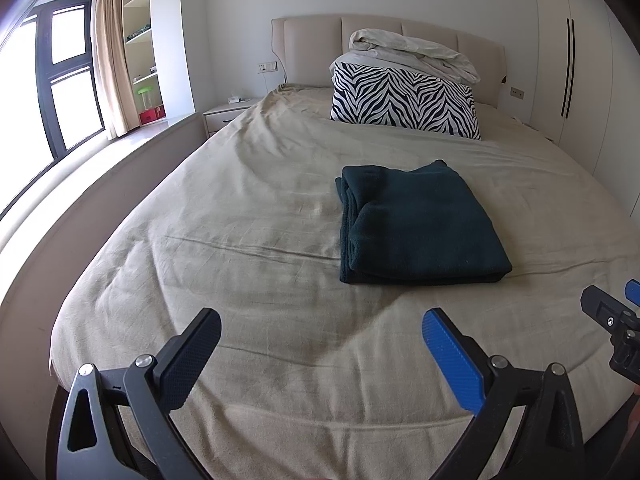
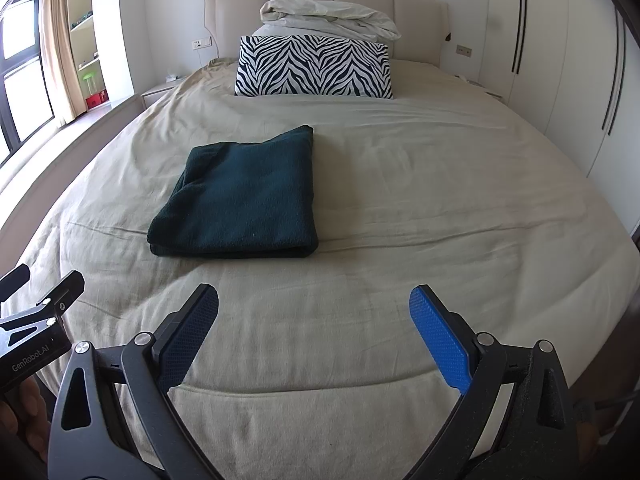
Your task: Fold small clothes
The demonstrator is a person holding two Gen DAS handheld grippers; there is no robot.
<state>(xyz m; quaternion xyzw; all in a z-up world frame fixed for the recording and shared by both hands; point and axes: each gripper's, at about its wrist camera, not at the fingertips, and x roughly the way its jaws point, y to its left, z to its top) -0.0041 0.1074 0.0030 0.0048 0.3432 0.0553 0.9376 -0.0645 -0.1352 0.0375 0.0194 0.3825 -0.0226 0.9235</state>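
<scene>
A dark teal cloth (image 1: pixel 420 224) lies folded into a thick rectangle on the beige bed sheet (image 1: pixel 248 208); it also shows in the right wrist view (image 2: pixel 240 196). My left gripper (image 1: pixel 320 324) is open and empty, held above the foot of the bed, short of the cloth and a little to its left. My right gripper (image 2: pixel 314 300) is open and empty, near the foot of the bed, short of the cloth and to its right. Each gripper shows at the edge of the other's view: the right one (image 1: pixel 616 300), the left one (image 2: pixel 36 280).
A zebra-print pillow (image 2: pixel 314 66) with a bundled pale duvet (image 2: pixel 328 16) on it lies at the padded headboard (image 2: pixel 236 8). A nightstand (image 1: pixel 224 114), shelves and a window stand to the left. White wardrobe doors (image 2: pixel 560 60) stand to the right.
</scene>
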